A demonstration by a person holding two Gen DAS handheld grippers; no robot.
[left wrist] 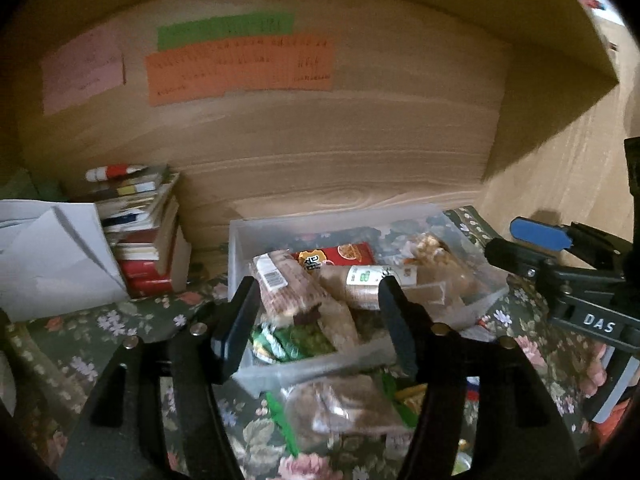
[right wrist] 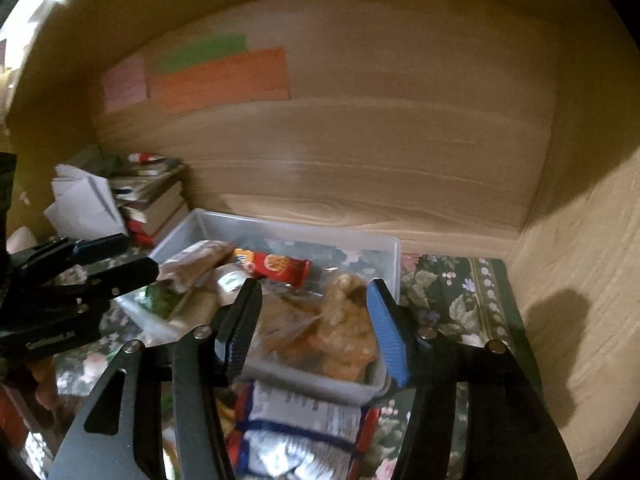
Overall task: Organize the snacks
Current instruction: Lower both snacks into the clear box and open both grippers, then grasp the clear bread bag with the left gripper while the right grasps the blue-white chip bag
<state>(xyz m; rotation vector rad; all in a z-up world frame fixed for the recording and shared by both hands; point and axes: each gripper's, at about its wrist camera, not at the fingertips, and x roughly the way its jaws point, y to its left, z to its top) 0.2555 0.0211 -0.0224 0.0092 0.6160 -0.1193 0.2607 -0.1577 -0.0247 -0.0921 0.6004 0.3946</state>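
A clear plastic bin (left wrist: 304, 368) (right wrist: 360, 244) stands on a floral cloth against a wooden wall. It holds several snack packs, among them a red box (left wrist: 340, 254) (right wrist: 280, 266), brown wrapped rolls (left wrist: 288, 292) and a bag of golden snacks (right wrist: 344, 328). My left gripper (left wrist: 316, 320) is open over the bin's near left part, empty. My right gripper (right wrist: 316, 328) is open over the bin's near right corner, empty; it also shows in the left wrist view (left wrist: 532, 244). A brown snack bag (left wrist: 344, 404) and a white and blue pack (right wrist: 296, 428) lie outside the bin, in front.
A stack of books (left wrist: 148, 236) (right wrist: 156, 200) and white folded paper (left wrist: 52, 256) sit left of the bin. Coloured paper notes (left wrist: 240, 68) are stuck on the wooden back wall. A wooden side wall (right wrist: 580, 280) stands at the right.
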